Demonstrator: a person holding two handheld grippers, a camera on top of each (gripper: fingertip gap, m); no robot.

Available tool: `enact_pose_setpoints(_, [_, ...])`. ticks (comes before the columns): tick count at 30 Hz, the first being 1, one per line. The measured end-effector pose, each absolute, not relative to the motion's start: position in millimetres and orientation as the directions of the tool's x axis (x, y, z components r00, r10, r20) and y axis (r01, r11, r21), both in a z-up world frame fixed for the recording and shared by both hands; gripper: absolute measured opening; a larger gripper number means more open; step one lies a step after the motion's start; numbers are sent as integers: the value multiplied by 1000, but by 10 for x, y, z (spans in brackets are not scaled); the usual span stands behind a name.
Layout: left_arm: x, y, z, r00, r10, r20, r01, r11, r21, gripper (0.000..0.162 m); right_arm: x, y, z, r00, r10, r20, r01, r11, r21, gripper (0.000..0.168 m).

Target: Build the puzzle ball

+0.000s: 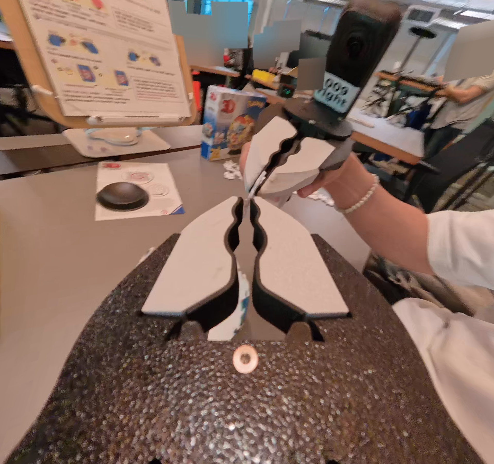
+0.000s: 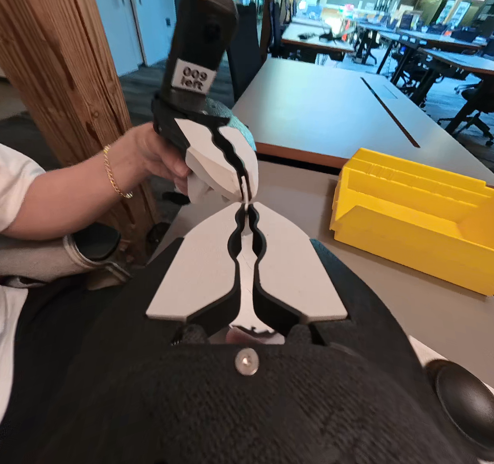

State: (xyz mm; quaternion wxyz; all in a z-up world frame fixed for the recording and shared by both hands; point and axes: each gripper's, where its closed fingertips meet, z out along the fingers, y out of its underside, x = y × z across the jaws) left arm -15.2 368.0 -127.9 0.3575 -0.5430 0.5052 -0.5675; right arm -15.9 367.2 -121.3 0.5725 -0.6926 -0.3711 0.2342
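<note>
Frame centre: left gripper (image 1: 245,208) and right gripper (image 2: 246,205), tip to tip, each pinch a puzzle piece (image 1: 247,202); grey table (image 1: 53,237) bare at left

White-fingered black gripper (image 1: 247,202) pair; white sleeves (image 1: 459,242), pearl bracelet (image 1: 359,200)

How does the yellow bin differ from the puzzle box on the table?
The yellow bin is one plain colour; the puzzle box is printed blue and white with pictures. The bin is open-topped and low; the box stands upright. Loose white pieces lie beside the box, none by the bin. Both sit on grey tabletop.
</note>
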Motion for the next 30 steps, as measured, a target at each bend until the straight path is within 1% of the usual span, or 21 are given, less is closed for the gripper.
enact_pose_setpoints(2, [-153, 3771, -1355, -91, -975, 205, -169, -188, -968, 12, -108, 3713, -1278, 609, 783, 128, 293, -72, -954, 2])
enact_pose_setpoints(6, [-109, 3787, -1485, -63, -989, 134, -223, -117, -968, 10, -143, 3768, -1363, 566, 812, 147, 322, -53, -945, 2])
enact_pose_setpoints(7, [-91, 3799, -1528, -52, -992, 116, -243, -100, -965, 9, -150, 3790, -1400, 555, 816, 163, 338, -42, -940, 2])
enact_pose_setpoints(8, [-73, 3823, -1569, -38, -995, 94, -259, -81, -962, 4, -136, 3830, -1444, 557, 811, 177, 357, -41, -933, 2])
enact_pose_setpoints(12, [-35, 3908, -1662, 0, -1000, 19, -297, -18, -955, 2, -79, 3919, -1543, 535, 824, 190, 377, -32, -926, 4])
enact_pose_setpoints(15, [-19, 3940, -1682, 9, -1000, -2, -296, -1, -955, 2, -83, 3967, -1557, 508, 845, 168, 355, -27, -934, 6])
enact_pose_setpoints(19, [-34, 3995, -1702, 23, -1000, 0, -291, -7, -957, 2, -125, 4010, -1573, 434, 893, 123, 304, -17, -953, 5])
enact_pose_setpoints(25, [-60, 4091, -1779, 70, -998, 6, -318, -28, -948, 2, -159, 4105, -1649, 373, 903, 211, 298, 99, -950, 4])
enact_pose_setpoints(27, [-49, 4083, -1751, 75, -997, 3, -302, -26, -953, 3, -156, 4087, -1629, 355, 918, 180, 260, 88, -961, 3])
enact_pose_setpoints(29, [-10, 4067, -1724, 83, -996, 23, -270, -44, -962, 3, -117, 4068, -1599, 360, 926, 111, 202, 39, -979, 3])
enact_pose_setpoints(30, [10, 4078, -1723, 94, -995, 31, -257, -55, -965, 7, -84, 4061, -1594, 365, 927, 81, 179, 15, -984, 3])
